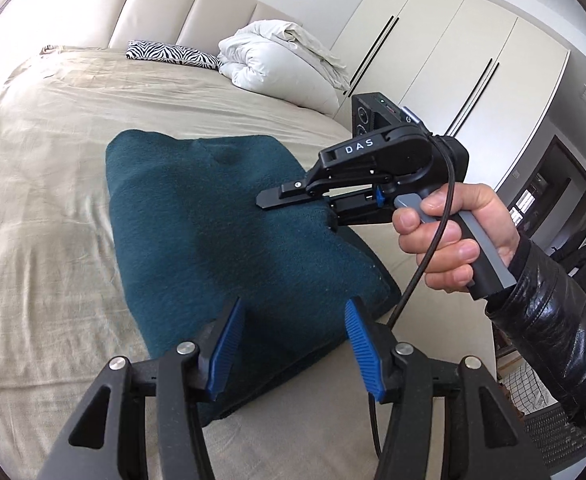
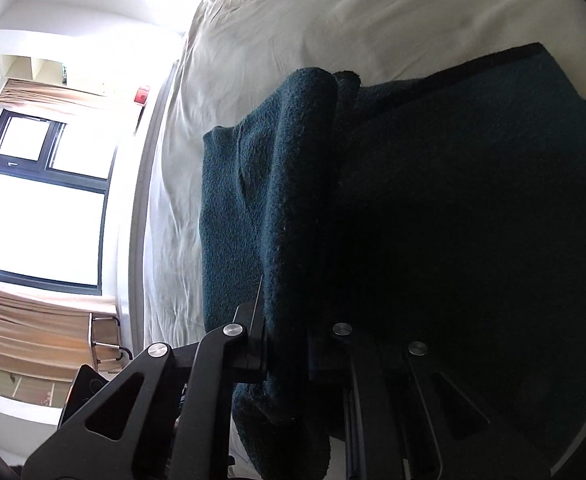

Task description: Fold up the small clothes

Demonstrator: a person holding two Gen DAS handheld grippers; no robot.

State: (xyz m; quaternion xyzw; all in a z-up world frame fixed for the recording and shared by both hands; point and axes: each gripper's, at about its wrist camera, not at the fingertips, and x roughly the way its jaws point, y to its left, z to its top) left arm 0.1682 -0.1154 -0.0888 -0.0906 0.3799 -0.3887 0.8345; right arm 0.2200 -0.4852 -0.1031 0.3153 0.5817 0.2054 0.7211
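Your left gripper [image 1: 293, 344] hovers with its blue-padded fingers [image 1: 225, 350] spread apart and holding nothing, just over the near end of the dark teal garment [image 1: 213, 232], which lies partly folded on the beige bed [image 1: 45, 168]. Your right gripper [image 1: 293, 204], held in your right hand [image 1: 453, 240], has its fingers pinched on a raised fold at the garment's right edge. From the right wrist, that fold [image 2: 289, 240] stands clamped between the black fingers [image 2: 253, 344], lifted above the fabric below.
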